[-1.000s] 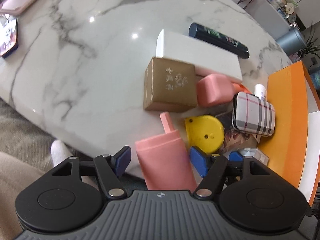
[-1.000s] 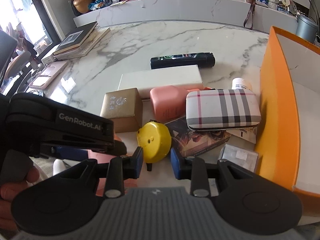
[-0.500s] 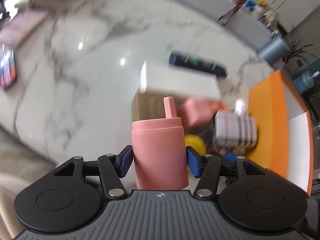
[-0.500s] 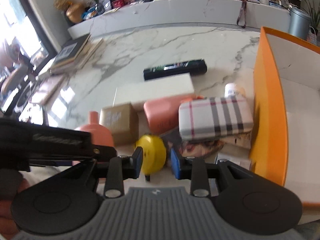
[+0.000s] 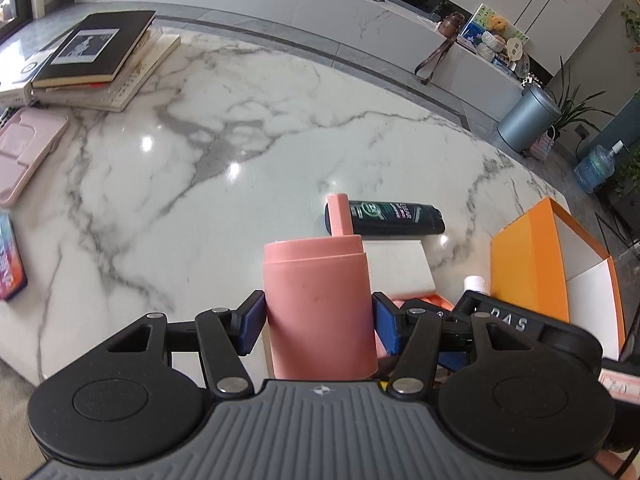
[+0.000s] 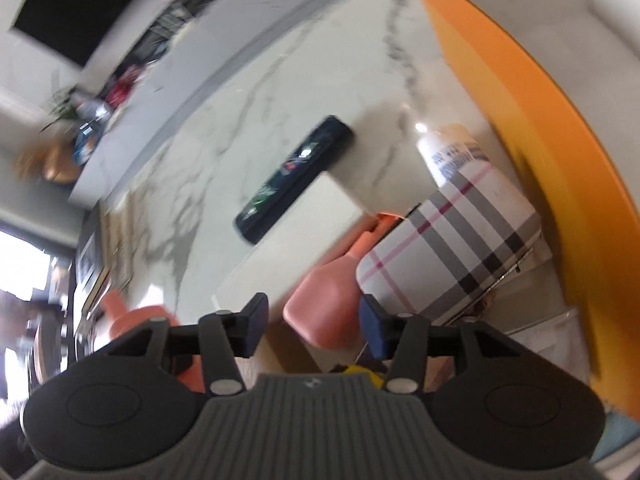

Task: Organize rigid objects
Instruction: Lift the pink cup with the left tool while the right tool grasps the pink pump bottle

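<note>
Surface: white marble table (image 5: 248, 152), clutter lower right.
Left gripper (image 5: 318, 322): I hold pink plastic cylinder bottle (image 5: 318, 308), clamped.
Right gripper (image 6: 314, 322): jaws just widened, empty.
Next: I'd carry it into orange cardboard box (image 5: 528, 264).

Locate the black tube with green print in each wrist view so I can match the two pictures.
Left wrist: the black tube lies flat on the marble table, right of centre, beyond the pink bottle held in the left gripper.
Right wrist: the tube lies diagonally near the picture's centre, blurred.
Shared landmark: the white box, just on the near side of the tube in both.
</note>
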A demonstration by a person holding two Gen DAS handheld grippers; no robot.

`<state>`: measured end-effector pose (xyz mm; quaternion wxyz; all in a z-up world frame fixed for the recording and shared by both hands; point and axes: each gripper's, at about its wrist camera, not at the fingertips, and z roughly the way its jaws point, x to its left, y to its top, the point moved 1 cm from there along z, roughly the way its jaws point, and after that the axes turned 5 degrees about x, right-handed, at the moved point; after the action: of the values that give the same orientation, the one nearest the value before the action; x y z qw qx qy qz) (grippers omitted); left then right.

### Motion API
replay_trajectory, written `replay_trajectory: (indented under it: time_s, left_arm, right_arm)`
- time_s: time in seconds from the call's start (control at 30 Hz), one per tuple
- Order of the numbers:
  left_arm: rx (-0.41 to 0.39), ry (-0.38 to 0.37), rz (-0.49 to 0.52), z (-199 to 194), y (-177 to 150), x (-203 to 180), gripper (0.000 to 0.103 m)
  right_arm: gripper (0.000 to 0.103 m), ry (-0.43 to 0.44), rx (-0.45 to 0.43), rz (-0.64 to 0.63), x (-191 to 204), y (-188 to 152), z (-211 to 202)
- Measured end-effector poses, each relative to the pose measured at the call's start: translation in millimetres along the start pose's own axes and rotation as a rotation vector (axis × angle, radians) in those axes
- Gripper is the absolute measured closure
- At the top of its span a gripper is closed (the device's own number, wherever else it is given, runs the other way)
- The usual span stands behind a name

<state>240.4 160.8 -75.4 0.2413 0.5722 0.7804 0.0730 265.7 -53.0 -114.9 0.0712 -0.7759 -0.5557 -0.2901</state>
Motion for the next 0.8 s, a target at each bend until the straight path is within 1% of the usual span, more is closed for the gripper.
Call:
replay_trajectory:
  time_s: [0.07,0.13,0.23,0.27,0.4,0.5,0.53,0.57,0.6,0.63,0.67,0.7,0.73,0.8]
  left_arm:
    - [0.003,-0.003,-0.005,2.3,2.2,2.3,0.038]
    - [0.009,-0.01,-0.013,5.0,3.6,5.4,0.038]
    - [0.014,-0.013,-0.023,8.2,5.0,8.7,0.038]
    - [0.015,-0.017,-0.025,8.8,5.3,9.7,0.038]
    - [0.019,-0.02,-0.028,10.1,5.4,11.2,0.038]
    - [0.023,-0.024,-0.027,9.1,5.1,11.3,0.038]
    - [0.024,-0.025,-0.027,8.4,4.7,11.2,0.038]
    - [0.025,-0.025,-0.026,7.7,3.9,11.2,0.038]
    - [0.026,-0.025,-0.026,6.7,3.2,11.2,0.038]
    - [0.027,-0.023,-0.026,6.0,2.3,11.1,0.038]
    - [0.029,-0.024,-0.026,5.3,1.3,11.1,0.038]
    - [0.031,-0.026,-0.028,5.0,0.2,10.9,0.038]
    - [0.033,-0.027,-0.03,4.8,-0.9,10.8,0.038]
    - [0.032,-0.031,-0.03,4.2,-2.1,9.8,0.038]
  right_arm:
    - [0.05,0.006,0.011,0.06,-2.6,3.2,5.0]
    - [0.049,-0.001,0.021,0.093,-2.5,4.8,10.1]
    - [0.046,-0.041,0.029,0.12,0.0,6.4,18.1]
    - [0.044,-0.049,0.028,0.122,0.7,5.9,20.8]
    - [0.045,-0.075,0.012,0.095,2.8,4.0,28.6]
    - [0.05,-0.062,0.016,0.073,0.5,4.0,28.3]
    - [0.056,-0.06,0.015,0.072,-1.0,3.8,26.6]
    - [0.068,-0.048,0.015,0.069,-2.2,4.0,23.8]
    - [0.074,-0.042,0.003,0.055,-1.8,4.2,18.9]
    - [0.096,-0.042,-0.006,0.025,0.8,4.6,12.6]
    - [0.103,-0.044,-0.012,-0.007,3.6,4.8,6.5]
    - [0.103,-0.025,-0.002,-0.031,4.5,4.8,2.7]
    - [0.103,-0.031,0.012,-0.038,4.4,4.6,1.0]
    - [0.102,-0.035,0.03,-0.019,0.3,3.0,2.2]
